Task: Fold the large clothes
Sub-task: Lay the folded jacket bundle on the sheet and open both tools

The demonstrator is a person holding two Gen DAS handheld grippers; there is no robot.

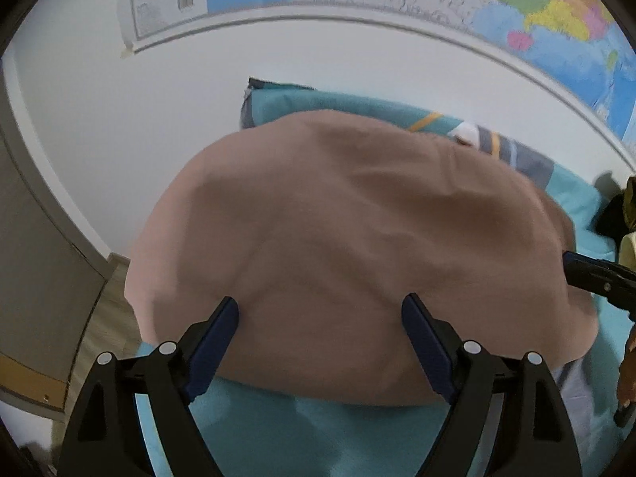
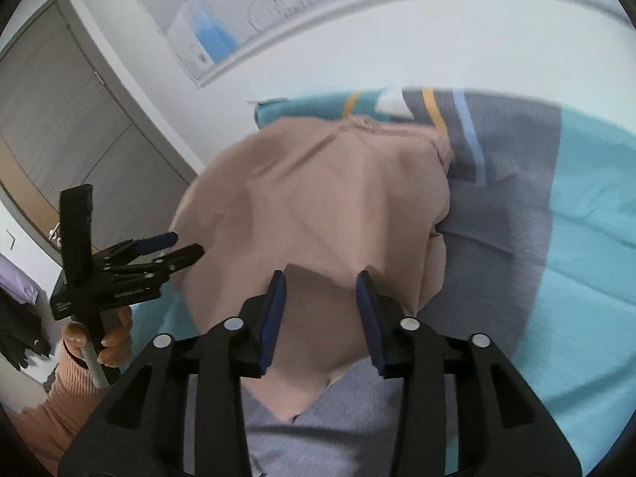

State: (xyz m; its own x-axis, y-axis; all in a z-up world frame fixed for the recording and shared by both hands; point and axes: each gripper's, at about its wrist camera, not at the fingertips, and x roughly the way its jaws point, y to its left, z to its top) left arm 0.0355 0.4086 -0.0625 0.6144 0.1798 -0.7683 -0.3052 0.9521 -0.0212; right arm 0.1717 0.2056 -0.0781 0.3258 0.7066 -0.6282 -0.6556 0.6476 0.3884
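Both grippers (image 1: 320,314) (image 2: 321,282) gape over tan garment (image 1: 357,238) beside pillow (image 1: 357,107).

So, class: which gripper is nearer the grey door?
Left. The left gripper is at the garment's edge on the door side; the right gripper is over the garment's other side, further across the bed.

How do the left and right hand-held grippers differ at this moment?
The left hand-held gripper has its jaws spread wide; the right hand-held gripper has a narrower gap. The left one points at the middle of the tan garment; the right one sits at the garment's near corner, over the grey blanket. Both are open, gripping nothing, with dark blue pads, above the bed.
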